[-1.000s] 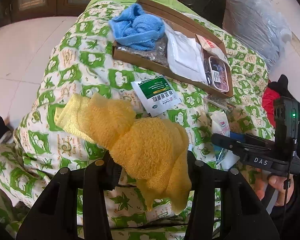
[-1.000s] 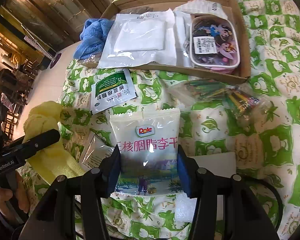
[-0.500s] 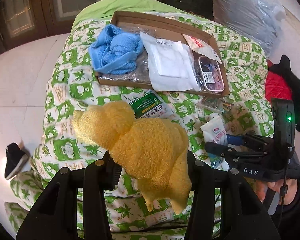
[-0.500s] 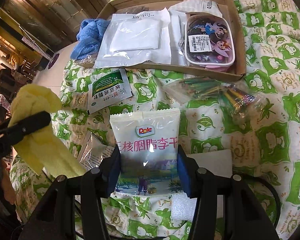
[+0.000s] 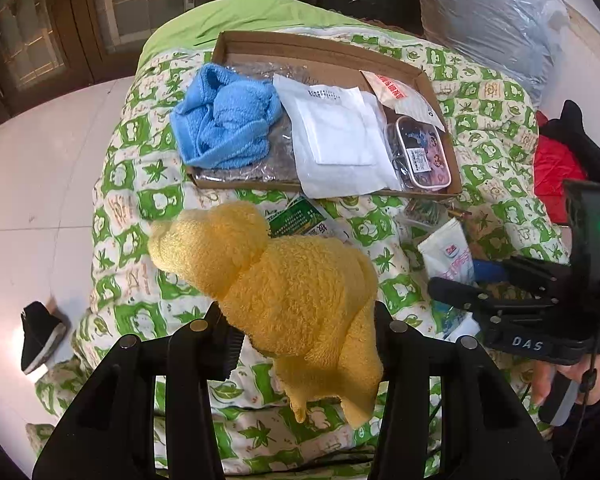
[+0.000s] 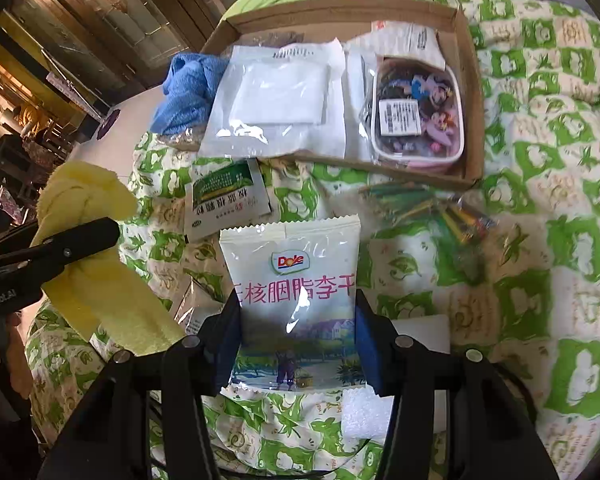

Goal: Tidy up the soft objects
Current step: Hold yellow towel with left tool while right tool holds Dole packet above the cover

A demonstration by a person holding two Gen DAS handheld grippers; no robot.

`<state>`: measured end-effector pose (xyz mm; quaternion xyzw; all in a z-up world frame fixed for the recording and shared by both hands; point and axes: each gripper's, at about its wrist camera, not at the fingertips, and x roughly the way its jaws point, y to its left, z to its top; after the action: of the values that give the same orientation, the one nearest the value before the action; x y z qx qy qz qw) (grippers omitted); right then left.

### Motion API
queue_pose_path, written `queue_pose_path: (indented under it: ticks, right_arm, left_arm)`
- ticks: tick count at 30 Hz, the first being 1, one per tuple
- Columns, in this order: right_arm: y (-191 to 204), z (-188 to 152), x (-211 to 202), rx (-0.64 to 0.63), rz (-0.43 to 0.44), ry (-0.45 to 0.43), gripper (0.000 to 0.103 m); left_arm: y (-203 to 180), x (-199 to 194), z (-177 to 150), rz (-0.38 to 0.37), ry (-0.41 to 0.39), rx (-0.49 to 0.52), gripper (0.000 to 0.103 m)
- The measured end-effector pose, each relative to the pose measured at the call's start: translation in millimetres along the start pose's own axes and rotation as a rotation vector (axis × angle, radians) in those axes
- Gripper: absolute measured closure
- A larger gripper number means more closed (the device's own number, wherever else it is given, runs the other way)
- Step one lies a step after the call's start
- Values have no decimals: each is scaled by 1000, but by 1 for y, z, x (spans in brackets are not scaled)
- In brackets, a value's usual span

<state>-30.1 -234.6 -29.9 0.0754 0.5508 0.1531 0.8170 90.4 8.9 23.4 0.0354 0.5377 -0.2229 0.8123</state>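
My left gripper (image 5: 300,332) is shut on a yellow towel (image 5: 284,296) and holds it in the air above the green-patterned quilt (image 5: 140,184); the towel also shows in the right wrist view (image 6: 84,240). My right gripper (image 6: 298,320) is shut on a white Dole snack bag (image 6: 296,280), held just above the quilt. A cardboard tray (image 5: 324,46) at the far side holds a blue towel (image 5: 224,124), a white plastic packet (image 5: 336,136) and a small cartoon-printed case (image 5: 418,152).
A green-and-white sachet (image 6: 224,196) lies on the quilt before the tray. A clear bag of coloured sticks (image 6: 440,216) lies to the right. White foam (image 6: 364,412) lies under the right gripper. White floor (image 5: 32,184) and a black shoe (image 5: 40,336) are at left.
My left gripper has lifted the yellow towel off the quilt and higher; the towel's trailing end has come up. My right gripper keeps the Dole bag almost still.
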Motion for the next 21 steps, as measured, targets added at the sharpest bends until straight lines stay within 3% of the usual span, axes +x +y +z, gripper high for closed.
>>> queue_pose_path:
  ticks: [21]
  right_arm:
    - [5, 20, -1, -35, 6, -18, 52]
  left_arm:
    - [9, -3, -5, -22, -23, -29, 58]
